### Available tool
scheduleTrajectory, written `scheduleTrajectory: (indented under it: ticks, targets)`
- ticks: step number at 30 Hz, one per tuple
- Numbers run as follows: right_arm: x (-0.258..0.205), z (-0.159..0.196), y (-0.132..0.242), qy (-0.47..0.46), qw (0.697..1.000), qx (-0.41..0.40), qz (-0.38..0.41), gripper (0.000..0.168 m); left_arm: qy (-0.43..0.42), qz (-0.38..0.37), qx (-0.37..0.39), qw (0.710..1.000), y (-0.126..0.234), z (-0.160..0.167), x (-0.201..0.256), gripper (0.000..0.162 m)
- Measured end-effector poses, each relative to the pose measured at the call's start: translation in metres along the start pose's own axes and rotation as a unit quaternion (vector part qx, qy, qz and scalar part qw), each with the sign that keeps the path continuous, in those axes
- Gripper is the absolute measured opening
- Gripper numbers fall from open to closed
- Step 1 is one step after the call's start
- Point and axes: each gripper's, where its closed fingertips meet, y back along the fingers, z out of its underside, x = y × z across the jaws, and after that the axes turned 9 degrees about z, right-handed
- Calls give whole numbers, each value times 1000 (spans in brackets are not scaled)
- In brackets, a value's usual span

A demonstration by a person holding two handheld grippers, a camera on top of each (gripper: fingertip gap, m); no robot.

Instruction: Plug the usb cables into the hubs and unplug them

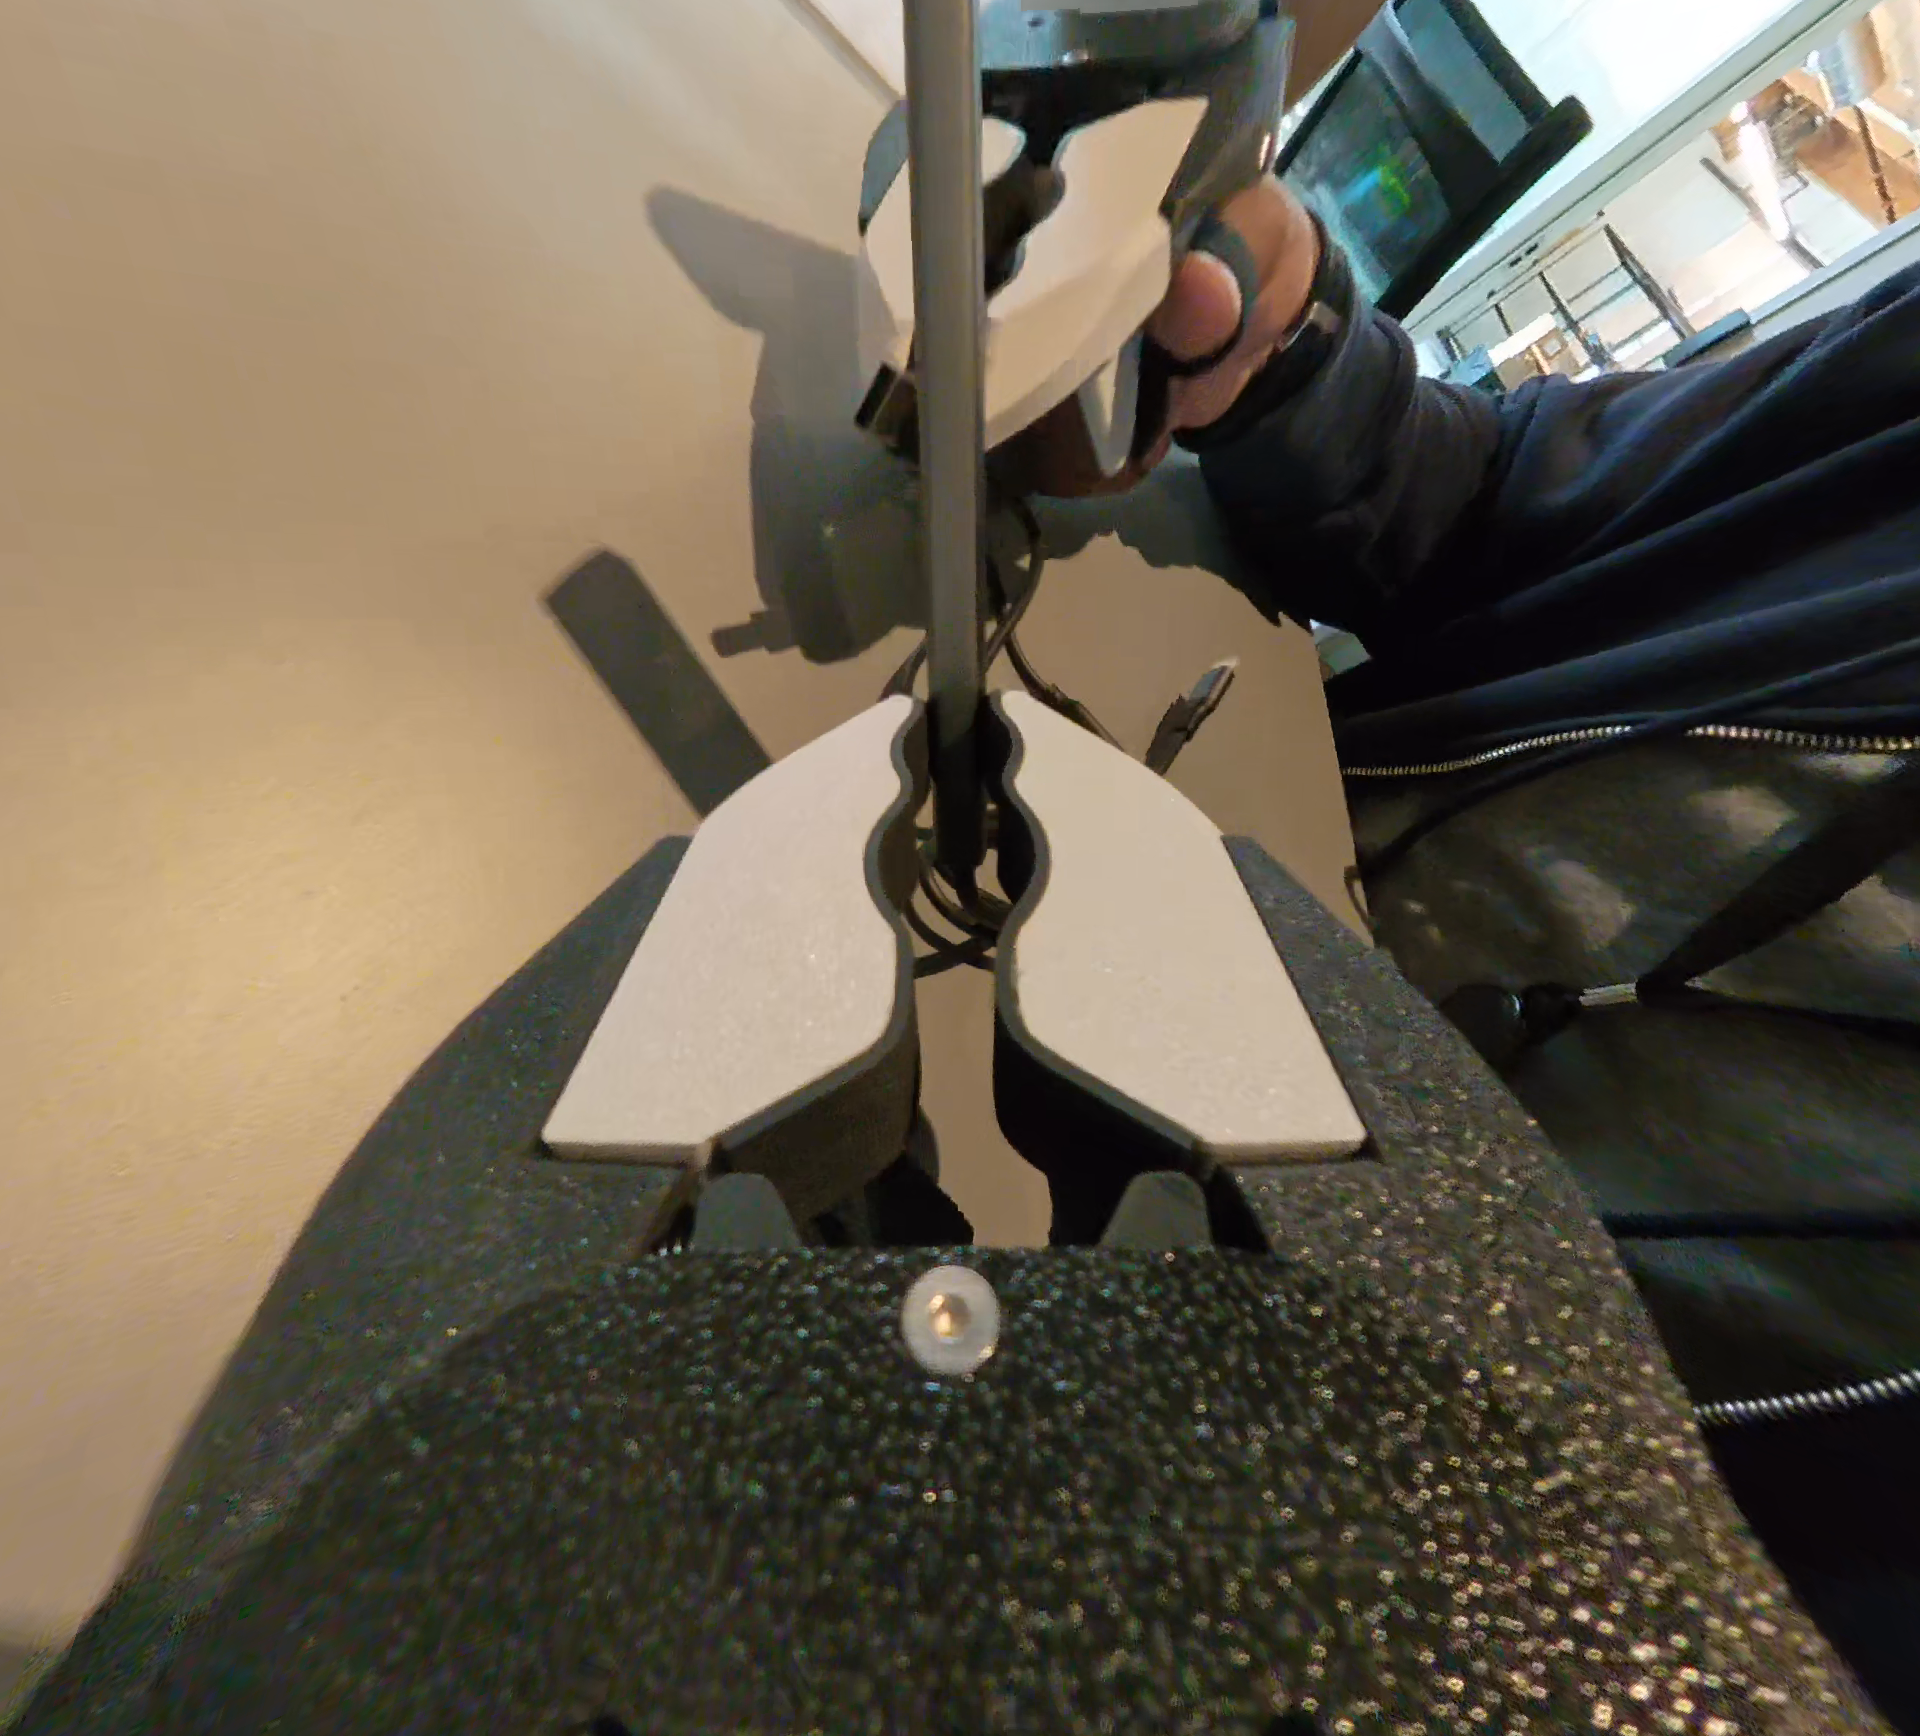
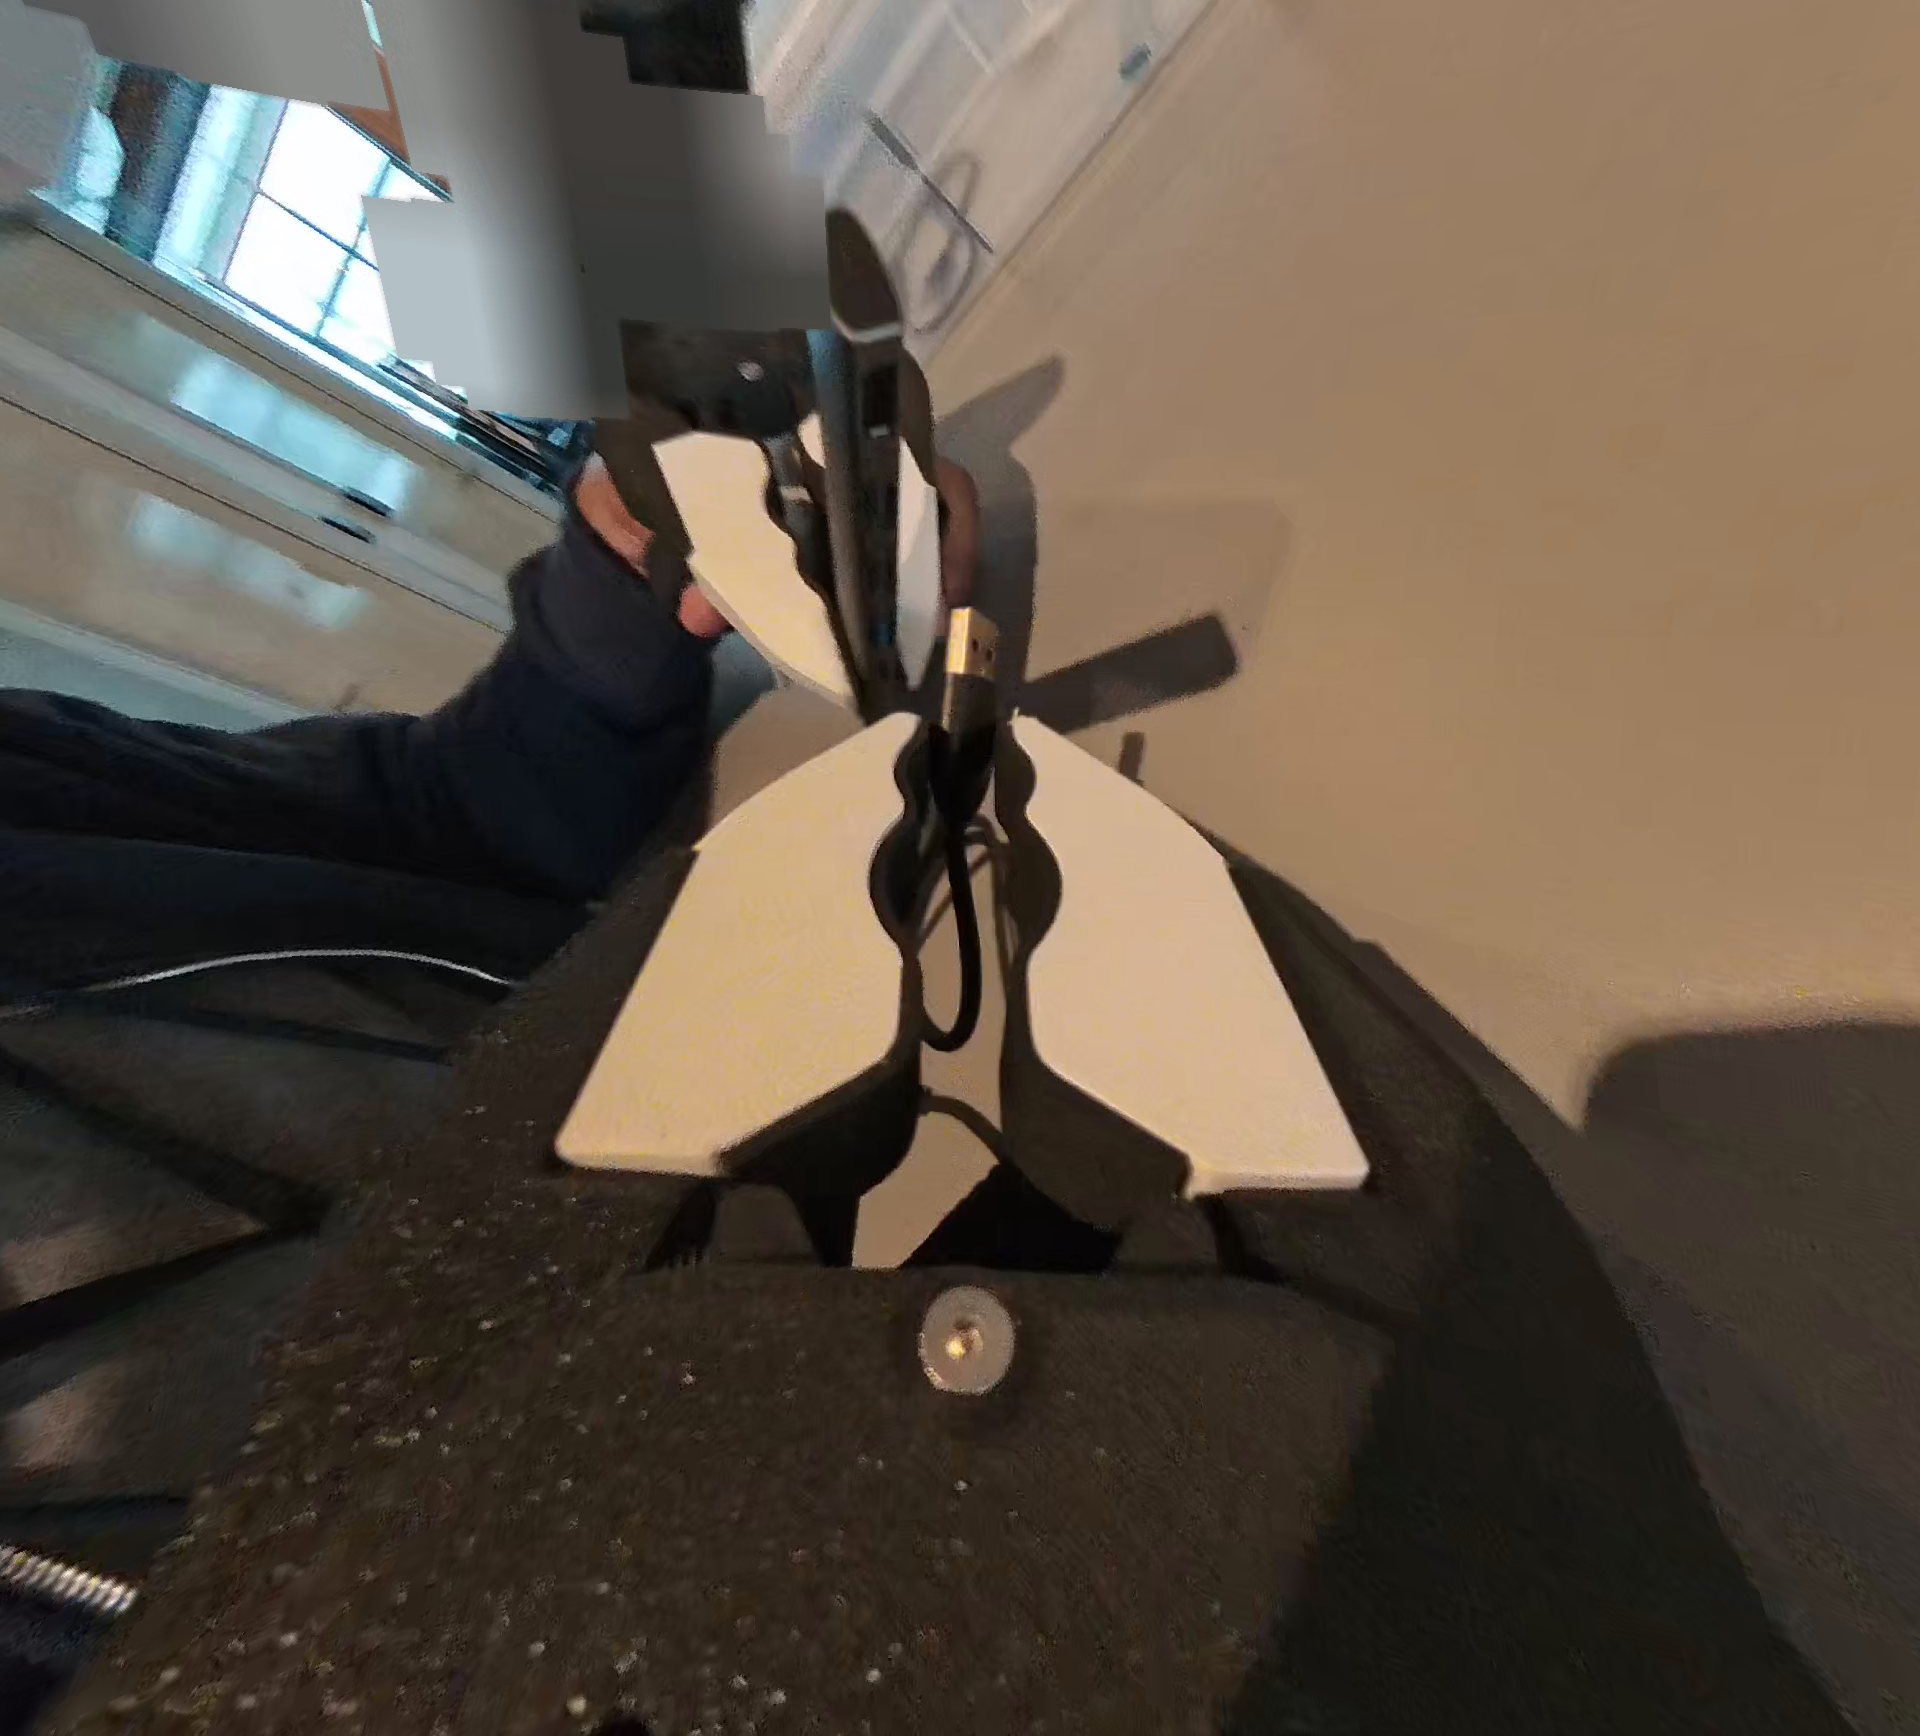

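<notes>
In the left wrist view my left gripper (image 1: pixel 958 720) is shut on a long grey usb hub (image 1: pixel 940 336), seen edge-on and pointing away from me. Black cables bunch between the jaws behind it. In the right wrist view my right gripper (image 2: pixel 961 730) is shut on a black usb cable's plug (image 2: pixel 971 658). Its silver end sticks out past the fingertips. The plug is close beside the hub (image 2: pixel 868 481) and I see a small gap between them. The left gripper's white finger (image 2: pixel 748 564) shows beyond. The plug (image 1: pixel 883 403) also shows in the left wrist view under the right gripper's finger (image 1: pixel 1070 284).
A second dark hub (image 1: pixel 655 678) lies flat on the beige table (image 1: pixel 312 543); it also shows in the right wrist view (image 2: pixel 1132 663). A loose black plug (image 1: pixel 1195 710) lies near it. A person's dark sleeve (image 1: pixel 1455 491) and a monitor (image 1: pixel 1382 169) are on the right. Tip to tip, the grippers are about 6 centimeters apart.
</notes>
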Motion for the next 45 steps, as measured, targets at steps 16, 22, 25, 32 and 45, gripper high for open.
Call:
scheduleTrajectory:
  ticks: [16, 22, 25, 32, 45]
  targets:
    - [-11, -1, -2, -18, 999, 27, -25, 12, -28, -5, -22, 999, -13, 3, 4, 10]
    - [-11, 1, -6, -11, 1000, 26, -11, 11, -41, -20, -33, 998, -17, 4, 4, 13]
    - [-12, 4, -9, 1, 1000, 20, -2, 11, -38, -24, -30, 999, -17, 3, 3, 13]
    - [-15, 11, -13, 32, 999, 3, 12, 12, -35, -31, -27, 999, -14, 1, 4, 13]
    - [-24, 17, -18, 62, 998, -10, 0, 11, -49, -38, -20, 998, -6, -4, 8, 14]
